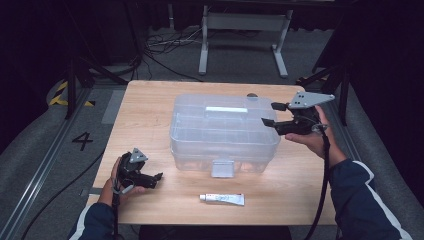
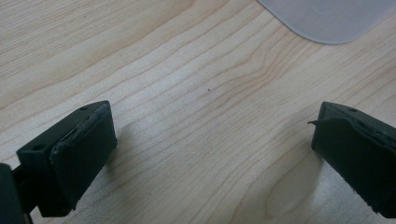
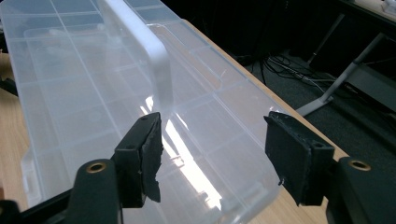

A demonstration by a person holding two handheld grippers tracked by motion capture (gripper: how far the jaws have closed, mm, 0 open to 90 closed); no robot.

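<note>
A clear plastic compartment box [image 1: 225,131] with its lid down stands in the middle of the wooden table [image 1: 150,107]. It has a white handle [image 1: 226,109] on top and a latch flap [image 1: 222,168] at the front. My right gripper [image 1: 272,114] hovers at the box's right end, jaws open and pointing left over the lid. In the right gripper view the box [image 3: 84,93] and its handle [image 3: 140,42] lie beyond the right gripper [image 3: 215,149], with nothing pinched. My left gripper [image 1: 157,178] rests low at the front left, open over bare wood. In the left gripper view the left gripper [image 2: 212,130] is empty.
A small white tube [image 1: 222,199] lies near the table's front edge, below the latch. A rounded piece of translucent plastic [image 2: 327,18] shows at the top right of the left gripper view. Metal stand legs [image 1: 245,45] and cables sit on the floor behind the table.
</note>
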